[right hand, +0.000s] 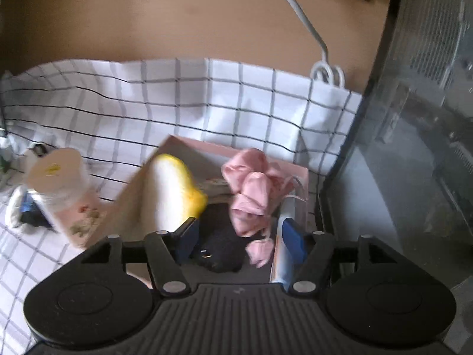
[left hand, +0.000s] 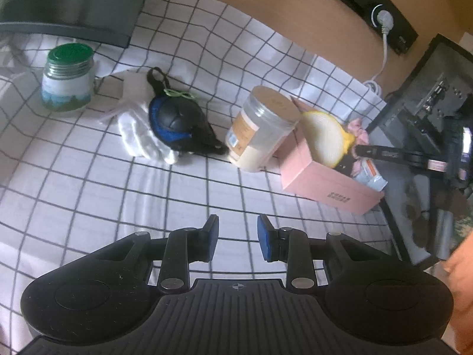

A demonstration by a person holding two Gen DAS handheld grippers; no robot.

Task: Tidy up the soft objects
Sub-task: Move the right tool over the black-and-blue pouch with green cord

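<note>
- my right claw (right hand: 238, 236) hangs wide and empty over the pink box (left hand: 328, 183), where a yellow-and-white plush (right hand: 174, 189), a pink fabric bundle (right hand: 254, 195) and a dark soft item (right hand: 220, 254) already lie; the box reads as the collection spot.
- my left claw (left hand: 238, 238) waits with a moderate gap, holding nothing, above bare checked cloth (left hand: 88, 192).
- the black-and-blue pouch (left hand: 177, 124) rests on a white cloth (left hand: 133, 130), well apart from the box and likely next in line.
- a clear jar (left hand: 260, 127) stands just beside the box; a green-lidded jar (left hand: 68, 77) sits far left.
- the desk wears a rumpled grid cloth; behind it, a tan wall with a white cable (right hand: 301, 14).
</note>
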